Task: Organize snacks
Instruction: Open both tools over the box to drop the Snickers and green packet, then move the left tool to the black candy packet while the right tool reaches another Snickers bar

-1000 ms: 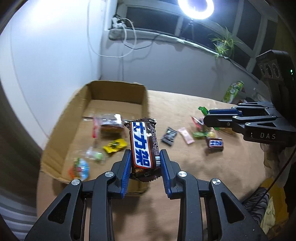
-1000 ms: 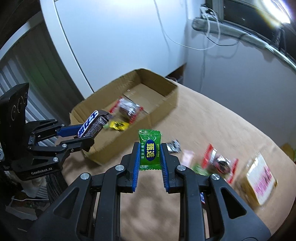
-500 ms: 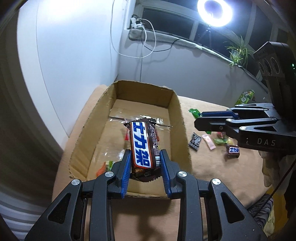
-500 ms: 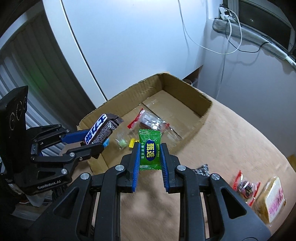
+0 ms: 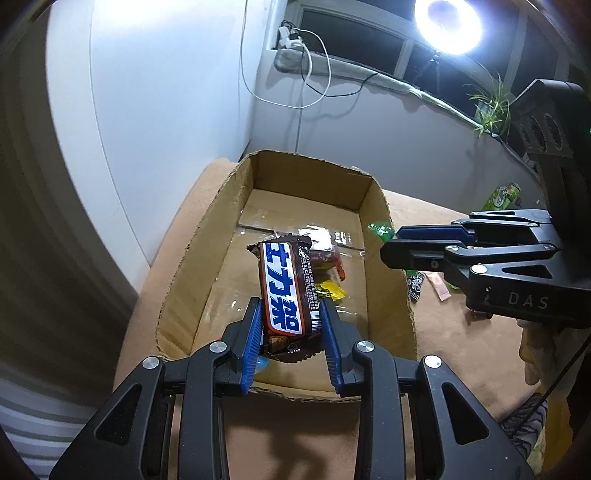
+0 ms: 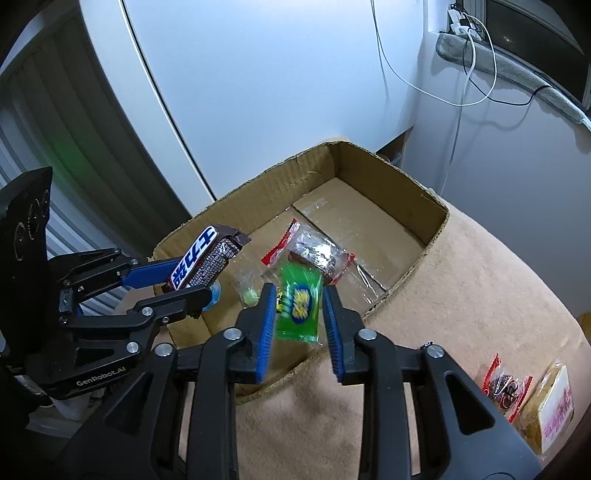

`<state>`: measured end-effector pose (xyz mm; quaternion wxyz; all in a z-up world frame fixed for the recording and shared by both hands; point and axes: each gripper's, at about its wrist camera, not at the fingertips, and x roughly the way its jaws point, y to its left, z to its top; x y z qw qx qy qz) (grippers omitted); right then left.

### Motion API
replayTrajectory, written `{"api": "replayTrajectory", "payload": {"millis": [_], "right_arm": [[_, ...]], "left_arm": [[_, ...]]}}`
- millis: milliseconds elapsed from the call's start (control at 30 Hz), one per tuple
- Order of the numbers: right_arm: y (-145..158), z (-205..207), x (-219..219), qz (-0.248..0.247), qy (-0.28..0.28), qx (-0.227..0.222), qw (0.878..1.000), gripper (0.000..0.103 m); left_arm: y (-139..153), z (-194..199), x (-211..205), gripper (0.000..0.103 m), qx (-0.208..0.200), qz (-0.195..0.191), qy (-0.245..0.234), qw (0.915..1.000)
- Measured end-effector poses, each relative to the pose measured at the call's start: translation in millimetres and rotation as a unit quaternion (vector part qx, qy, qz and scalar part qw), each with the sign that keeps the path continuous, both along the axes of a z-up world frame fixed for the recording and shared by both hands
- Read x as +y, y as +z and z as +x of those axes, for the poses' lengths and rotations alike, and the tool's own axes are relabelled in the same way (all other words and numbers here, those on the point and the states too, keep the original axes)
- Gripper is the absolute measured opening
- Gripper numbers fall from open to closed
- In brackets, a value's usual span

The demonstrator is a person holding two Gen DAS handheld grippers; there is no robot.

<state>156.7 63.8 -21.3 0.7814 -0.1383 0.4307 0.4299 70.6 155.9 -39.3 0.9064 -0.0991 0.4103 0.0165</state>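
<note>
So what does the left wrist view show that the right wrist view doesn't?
Only the left wrist view: the ring light, a potted plant on the sill and a green can.

Only the right wrist view: the green candy, blurred and loose between the right gripper's fingers, which have just been opening; also a yellow packet on the table.

Both: the cardboard box holding snacks, and the left gripper shut on the chocolate bar above it.

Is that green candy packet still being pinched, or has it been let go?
Let go. The right hand-held gripper has just been opening; the blurred green candy packet sits loose between its blue pads, above the cardboard box.
</note>
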Motion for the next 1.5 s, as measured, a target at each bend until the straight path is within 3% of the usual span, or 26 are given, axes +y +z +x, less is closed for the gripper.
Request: {"api": "replayTrajectory", "payload": {"millis": [33,100,167,233,633,1000,1300,1500], "right_arm": [[1,0,0,0.001,-0.001,-0.002,1.0,0.052],[3,-2,-1,0.002,-0.003,-0.011,1.0,0.067],[5,-2,-3,0.004,-0.009,-0.018,1.0,0.075],[6,-1,-5,0.007,-0.017,-0.019,1.0,0.081],[13,4,-34,0.016,-0.041,-0.015,0.999,0.082],[21,7,-115,0.019,-0.083,-0.014,0.996,0.082],[3,7,-183,0.017,-0.125,-0.006,0.992,0.082],[-20,5,-206,0.0,-0.124,0.007,0.992,0.082]], "left_arm": [[-1,0,0,0.032,0.002,0.0,0.001,1.0],[-2,1,0,0.039,0.004,0.002,0.002,1.0],[-1,0,0,0.05,0.002,0.003,0.004,1.0],[0,-1,1,0.05,-0.001,0.005,0.006,1.0],[5,0,-10,0.05,-0.004,0.007,-0.006,0.9999],[17,0,-48,0.05,-0.018,0.01,-0.043,0.9989],[18,2,-92,0.05,-0.027,-0.003,-0.089,0.9957],[10,7,-128,0.05,-0.022,0.0,-0.124,0.9921]]}}
